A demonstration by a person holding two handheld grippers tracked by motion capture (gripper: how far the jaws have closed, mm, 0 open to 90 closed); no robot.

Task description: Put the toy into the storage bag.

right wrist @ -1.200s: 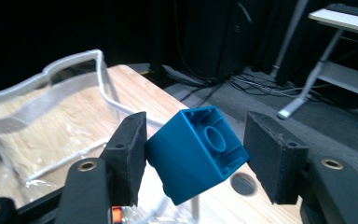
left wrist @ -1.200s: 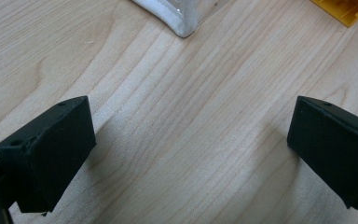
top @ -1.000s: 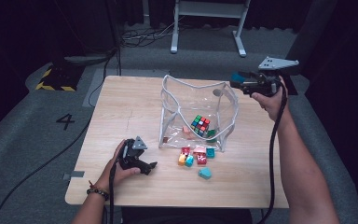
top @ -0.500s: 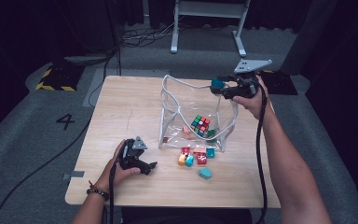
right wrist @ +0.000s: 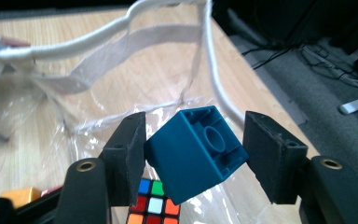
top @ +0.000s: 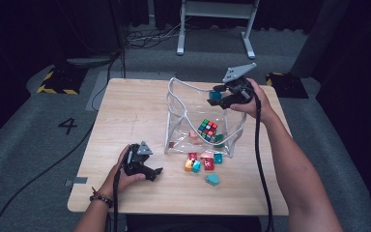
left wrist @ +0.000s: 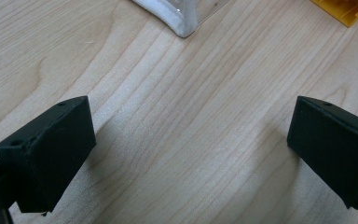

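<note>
On the pale wooden worktop (top: pixel 125 111), ringed by grey carpet (top: pixel 24 145), the right claw (right wrist: pixel 193 154) grips a teal plastic brick (right wrist: pixel 196 151) above the clear plastic bag (top: pixel 178 121) near the far edge, while the left claw (left wrist: pixel 186 154) gapes wide near the front-left corner.

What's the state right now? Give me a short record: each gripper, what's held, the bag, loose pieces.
right gripper: shut on teal block, held over the open top of the clear bag
left gripper: open, nothing between the jaws, resting low on the table
bag contents: colour cube and a few small blocks
loose blocks: a cluster on the table just in front of the bag
</note>
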